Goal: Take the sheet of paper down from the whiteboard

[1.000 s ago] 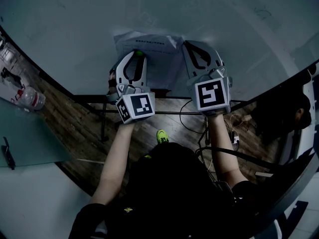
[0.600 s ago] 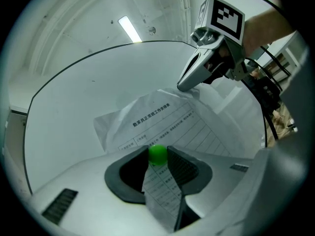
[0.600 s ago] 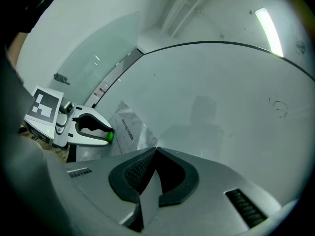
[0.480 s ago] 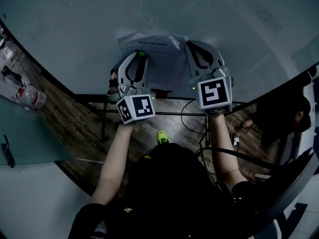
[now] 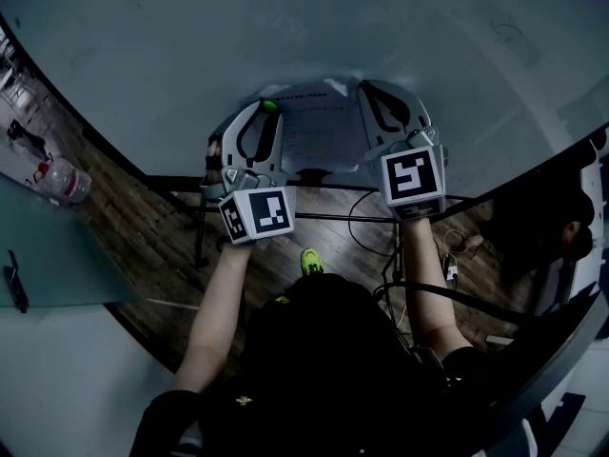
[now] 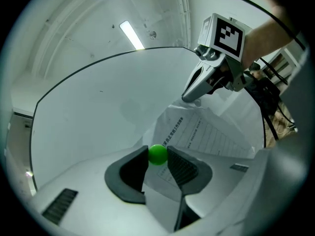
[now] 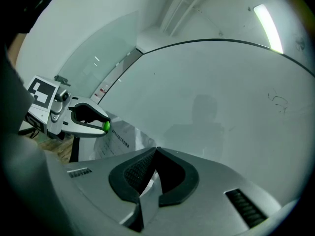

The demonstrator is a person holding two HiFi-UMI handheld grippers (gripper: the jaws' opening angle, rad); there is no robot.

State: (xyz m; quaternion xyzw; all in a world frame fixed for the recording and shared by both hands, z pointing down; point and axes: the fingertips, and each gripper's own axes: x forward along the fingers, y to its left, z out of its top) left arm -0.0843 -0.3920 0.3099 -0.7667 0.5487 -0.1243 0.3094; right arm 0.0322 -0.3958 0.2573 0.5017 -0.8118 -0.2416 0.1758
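The printed sheet of paper hangs in front of the whiteboard, creased, between my two grippers. My left gripper is shut on a small green ball magnet at the sheet's left edge; paper shows behind and below the jaws. I cannot tell whether the magnet still touches the board. My right gripper is shut on the sheet's right edge, a strip of paper pinched between its pads. From the right gripper view the left gripper and its magnet show at the left.
The whiteboard's lower frame and stand run just under the grippers, above a wooden floor with cables. A plastic bottle lies on a surface at the left. The person's arms and dark clothing fill the lower middle.
The sheet's crumpled top left corner no longer sticks out beyond the left gripper; the sheet now looks narrower, gathered between the grippers. Both grippers kept their hold and barely moved.
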